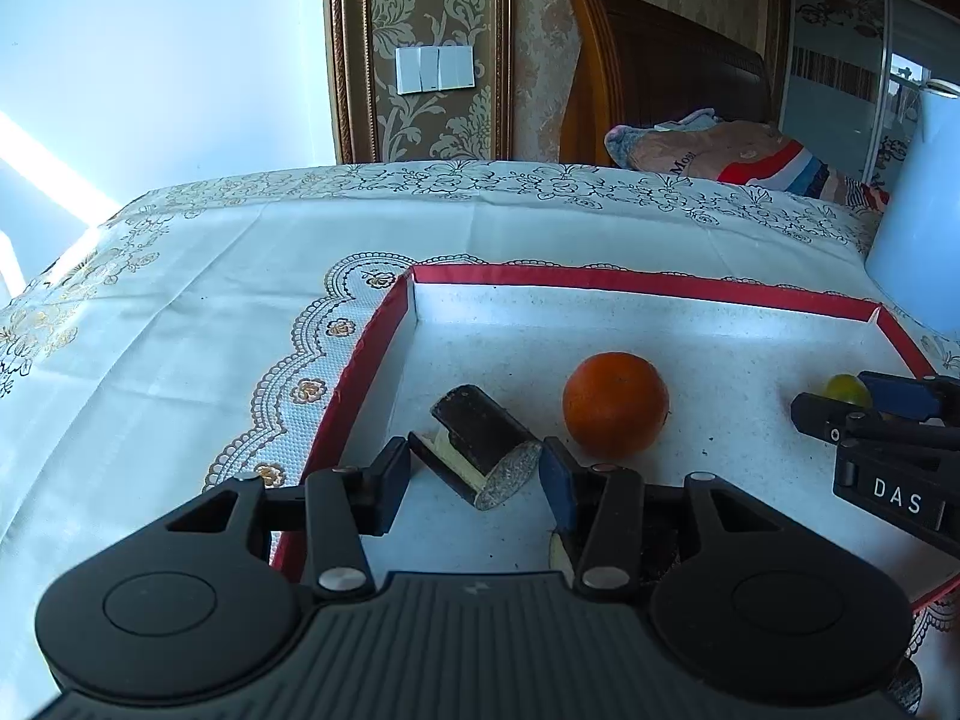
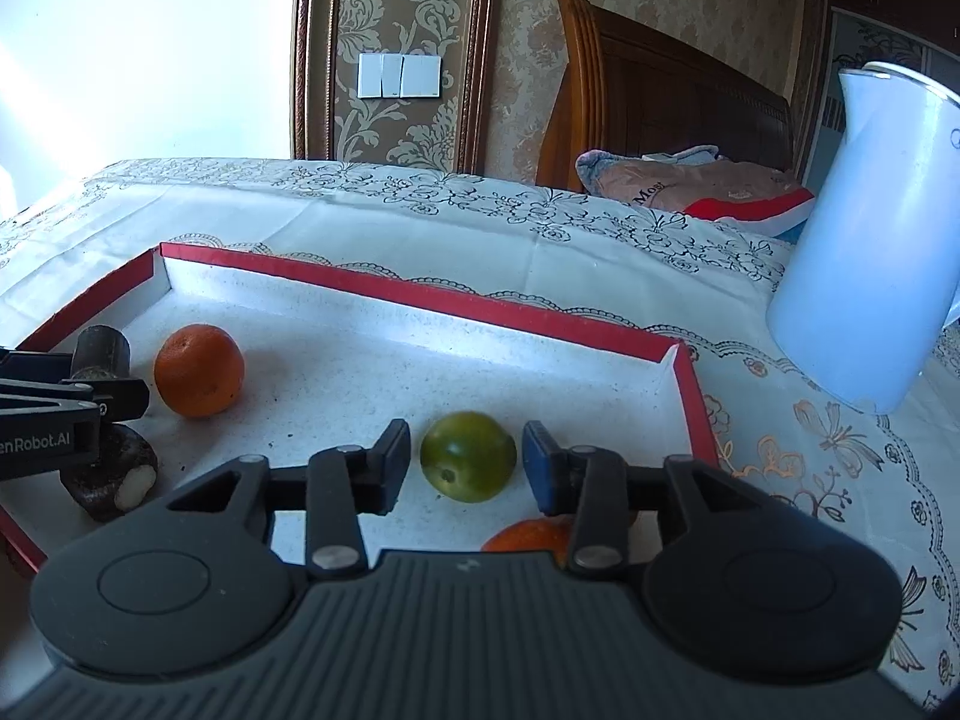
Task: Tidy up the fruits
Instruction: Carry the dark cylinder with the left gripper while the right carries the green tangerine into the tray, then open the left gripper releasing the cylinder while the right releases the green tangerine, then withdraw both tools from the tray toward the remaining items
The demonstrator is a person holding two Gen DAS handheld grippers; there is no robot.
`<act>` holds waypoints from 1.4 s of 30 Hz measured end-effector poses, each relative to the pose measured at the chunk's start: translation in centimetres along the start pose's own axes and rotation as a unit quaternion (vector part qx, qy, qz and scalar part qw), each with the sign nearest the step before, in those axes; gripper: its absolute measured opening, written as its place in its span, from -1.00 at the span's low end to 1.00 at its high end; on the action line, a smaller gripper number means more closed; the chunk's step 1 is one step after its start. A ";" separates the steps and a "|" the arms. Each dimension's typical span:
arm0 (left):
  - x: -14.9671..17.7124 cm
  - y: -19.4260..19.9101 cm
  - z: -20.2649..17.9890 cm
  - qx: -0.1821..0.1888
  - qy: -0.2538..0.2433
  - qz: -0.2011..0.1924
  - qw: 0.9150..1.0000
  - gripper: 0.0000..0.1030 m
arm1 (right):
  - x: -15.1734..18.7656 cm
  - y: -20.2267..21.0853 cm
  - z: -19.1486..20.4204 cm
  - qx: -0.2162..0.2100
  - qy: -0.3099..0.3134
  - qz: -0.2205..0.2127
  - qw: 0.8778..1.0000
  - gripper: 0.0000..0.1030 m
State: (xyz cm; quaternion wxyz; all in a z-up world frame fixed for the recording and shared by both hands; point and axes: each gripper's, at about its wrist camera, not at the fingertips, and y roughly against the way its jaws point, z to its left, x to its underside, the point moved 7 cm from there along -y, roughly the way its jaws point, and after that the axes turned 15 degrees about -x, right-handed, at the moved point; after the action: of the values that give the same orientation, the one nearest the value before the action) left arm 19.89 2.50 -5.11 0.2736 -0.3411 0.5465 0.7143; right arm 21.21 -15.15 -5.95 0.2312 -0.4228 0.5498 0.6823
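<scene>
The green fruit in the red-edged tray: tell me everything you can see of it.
The green fruit is small, round and smooth, yellowish green with darker mottling and a little dimple facing the camera. It looks whole and sits on the white speckled floor of the tray, near its right-hand wall. The right gripper has it between its open fingers, with a gap showing on each side, so nothing grips it. An orange fruit lies just in front of it, partly hidden. From the left wrist view only its top shows.
</scene>
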 end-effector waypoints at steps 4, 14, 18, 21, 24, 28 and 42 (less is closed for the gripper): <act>0.0 0.2 0.2 -0.013 0.003 -0.004 1.000 -0.10 | -0.3 0.8 0.4 0.003 0.008 -0.018 1.000 0.24; -0.7 2.4 1.1 -0.051 0.018 -0.055 0.997 -0.10 | -0.4 1.7 0.9 0.003 0.011 -0.032 0.999 0.54; -0.7 3.0 0.9 -0.055 0.012 -0.064 0.996 0.02 | -0.4 2.0 0.9 0.002 0.008 -0.036 0.999 0.62; -0.8 3.4 0.7 -0.062 0.007 -0.072 0.995 0.02 | -0.2 2.0 1.0 0.000 0.006 -0.033 0.999 0.65; -0.9 3.6 0.6 -0.059 0.009 -0.073 0.996 0.02 | -0.1 2.1 1.2 0.001 0.008 -0.032 0.999 0.70; -0.6 4.1 0.4 -0.064 0.003 -0.082 0.995 0.02 | -0.1 2.2 1.4 0.001 0.010 -0.029 1.000 0.75; 0.8 6.5 0.5 -0.051 -0.001 -0.095 0.994 0.07 | 1.0 4.8 2.3 -0.012 0.010 -0.039 0.999 0.94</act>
State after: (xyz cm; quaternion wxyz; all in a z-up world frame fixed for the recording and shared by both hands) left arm 14.30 1.35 -1.79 0.3230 -0.4040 0.4740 0.7126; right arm 16.22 -14.52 -4.07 0.2470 -0.4530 0.5269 0.6754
